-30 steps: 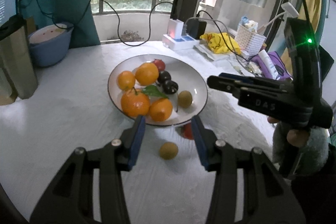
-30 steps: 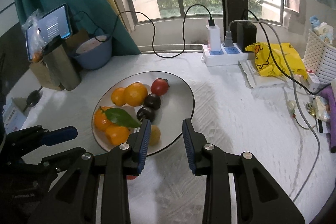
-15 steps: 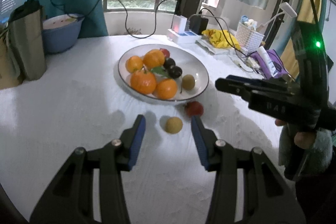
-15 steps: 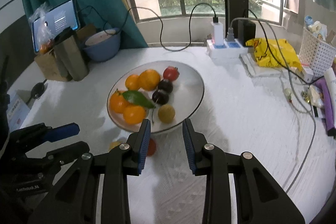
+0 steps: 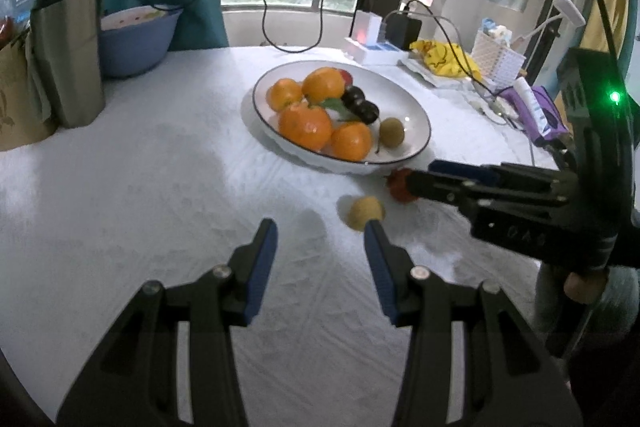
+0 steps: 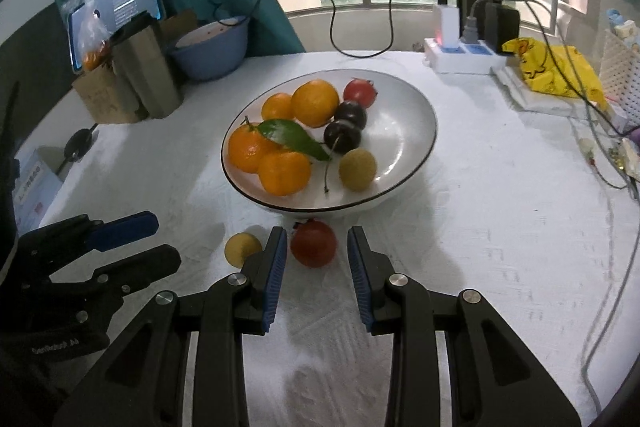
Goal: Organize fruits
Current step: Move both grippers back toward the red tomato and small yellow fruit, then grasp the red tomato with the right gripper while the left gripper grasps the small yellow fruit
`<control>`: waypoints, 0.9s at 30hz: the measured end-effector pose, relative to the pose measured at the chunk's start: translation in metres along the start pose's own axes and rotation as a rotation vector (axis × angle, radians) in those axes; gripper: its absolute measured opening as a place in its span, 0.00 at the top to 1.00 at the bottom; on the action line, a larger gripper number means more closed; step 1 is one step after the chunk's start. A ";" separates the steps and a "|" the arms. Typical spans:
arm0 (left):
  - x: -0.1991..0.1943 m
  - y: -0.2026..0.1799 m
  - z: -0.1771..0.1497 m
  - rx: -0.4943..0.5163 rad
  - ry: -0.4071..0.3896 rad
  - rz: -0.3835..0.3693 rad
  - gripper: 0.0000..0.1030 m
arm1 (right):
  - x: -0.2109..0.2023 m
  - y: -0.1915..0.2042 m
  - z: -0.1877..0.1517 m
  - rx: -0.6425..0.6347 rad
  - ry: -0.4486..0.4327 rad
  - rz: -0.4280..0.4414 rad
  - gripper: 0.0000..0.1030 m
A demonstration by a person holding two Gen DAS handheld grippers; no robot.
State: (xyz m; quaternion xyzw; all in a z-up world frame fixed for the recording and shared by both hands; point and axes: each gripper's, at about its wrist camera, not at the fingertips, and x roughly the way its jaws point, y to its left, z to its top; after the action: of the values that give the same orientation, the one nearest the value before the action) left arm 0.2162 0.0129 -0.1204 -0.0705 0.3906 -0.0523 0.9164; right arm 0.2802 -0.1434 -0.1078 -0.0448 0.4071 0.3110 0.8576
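A white plate [image 6: 404,107] [image 5: 408,107] holds several oranges, two dark plums, a red tomato and a yellow-green fruit [image 6: 357,169]. On the cloth in front of it lie a red tomato [image 6: 313,243] [image 5: 397,188] and a small yellow fruit [image 6: 242,247] [image 5: 366,213]. My right gripper [image 6: 316,239] is open with the red tomato between its fingertips, not clamped. My left gripper [image 5: 320,231] is open and empty; the yellow fruit sits just past its right fingertip. The left gripper also shows at the left of the right wrist view [image 6: 120,239].
A blue bowl [image 6: 212,47], brown paper bags [image 6: 148,75] and a phone stand at the back left. A power strip [image 6: 460,57] with cables, a yellow bag [image 6: 548,67] and a white basket [image 5: 498,61] crowd the back right. White cloth covers the table.
Both grippers have drawn back from the plate and lowered. The red tomato has come between the right gripper's fingers. The left gripper has shifted left of the yellow fruit.
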 end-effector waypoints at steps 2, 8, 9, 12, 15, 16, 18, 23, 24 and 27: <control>0.002 0.000 0.001 0.001 0.004 -0.003 0.54 | 0.006 0.002 0.000 -0.005 0.017 0.003 0.68; 0.009 -0.007 0.006 0.014 0.013 -0.010 0.51 | 0.019 0.003 0.000 -0.019 0.048 0.010 0.68; 0.010 -0.009 0.006 0.018 0.016 -0.010 0.51 | 0.020 0.004 -0.001 -0.027 0.051 0.011 0.68; 0.017 -0.013 0.007 0.028 0.033 -0.009 0.50 | 0.020 0.004 -0.003 -0.039 0.049 0.013 0.71; 0.023 -0.019 0.008 0.041 0.047 -0.015 0.50 | 0.016 0.001 -0.004 -0.033 0.041 0.025 0.71; 0.024 -0.022 0.009 0.047 0.048 -0.020 0.50 | 0.013 0.000 -0.004 -0.030 0.036 0.028 0.71; 0.026 -0.027 0.011 0.060 0.045 -0.031 0.50 | 0.009 -0.003 -0.004 -0.027 0.028 0.028 0.71; 0.036 -0.035 0.012 0.084 0.059 -0.026 0.50 | 0.000 -0.016 -0.006 -0.008 0.017 0.016 0.71; 0.039 -0.037 0.013 0.087 0.068 -0.021 0.50 | -0.002 -0.019 -0.006 0.000 0.013 0.015 0.71; 0.047 -0.039 0.012 0.095 0.088 -0.006 0.50 | -0.007 -0.029 -0.007 0.023 0.001 0.019 0.71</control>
State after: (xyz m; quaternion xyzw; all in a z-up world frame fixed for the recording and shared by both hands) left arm 0.2560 -0.0314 -0.1385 -0.0258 0.4272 -0.0763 0.9005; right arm 0.2889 -0.1723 -0.1120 -0.0312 0.4116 0.3143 0.8549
